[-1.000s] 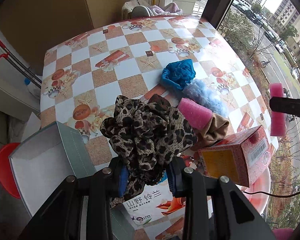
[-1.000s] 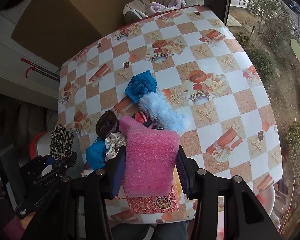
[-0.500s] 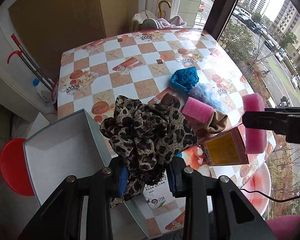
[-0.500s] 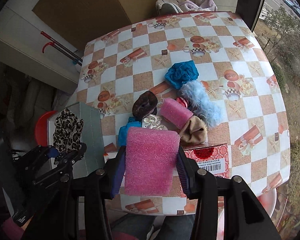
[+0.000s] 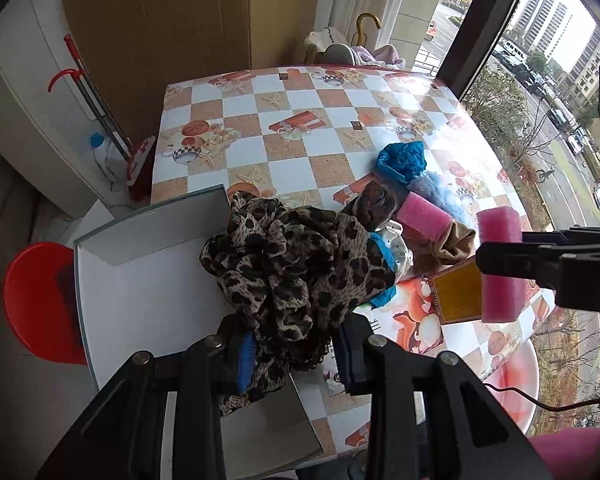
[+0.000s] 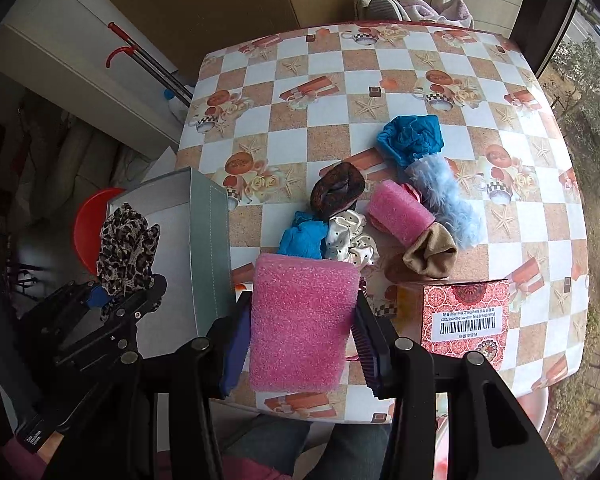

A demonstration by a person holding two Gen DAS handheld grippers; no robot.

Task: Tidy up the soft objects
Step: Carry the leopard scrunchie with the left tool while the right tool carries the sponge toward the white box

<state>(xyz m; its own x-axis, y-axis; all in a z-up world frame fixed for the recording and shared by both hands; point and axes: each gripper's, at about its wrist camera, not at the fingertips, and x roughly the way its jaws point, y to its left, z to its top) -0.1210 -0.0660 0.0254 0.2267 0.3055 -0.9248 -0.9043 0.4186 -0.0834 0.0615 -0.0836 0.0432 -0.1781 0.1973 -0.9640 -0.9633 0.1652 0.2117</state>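
leopard cloth (image 5: pixel 296 264) sat bunched between the fingers of your left gripper (image 5: pixel 296 354), which was clamped on it; you held it up over the open grey box (image 5: pixel 140 304) at the table's near left corner. in the right wrist view that same cloth (image 6: pixel 126 250) stood up from the left gripper (image 6: pixel 118 294) just above the box's white floor (image 6: pixel 172 248).

your right gripper (image 6: pixel 302 340) was closed tight on a flat pink sponge (image 6: pixel 302 322), held above the near edge of the checked table (image 6: pixel 332 80). from the left wrist view, the sponge (image 5: pixel 502 264) showed edge-on in that gripper (image 5: pixel 500 260), in front of the red carton (image 5: pixel 456 296).

the other soft things lay in a loose heap on the table: a blue cloth (image 6: pixel 412 140), a pale blue fluffy piece (image 6: pixel 446 198), a pink foam roll (image 6: pixel 400 212), a brown scrunchie (image 6: pixel 338 190), a tan cloth (image 6: pixel 432 254), a white dotted scrunchie (image 6: pixel 350 240) and a second blue piece (image 6: pixel 302 238). the red carton (image 6: pixel 464 320) stood just in front of the tan cloth.
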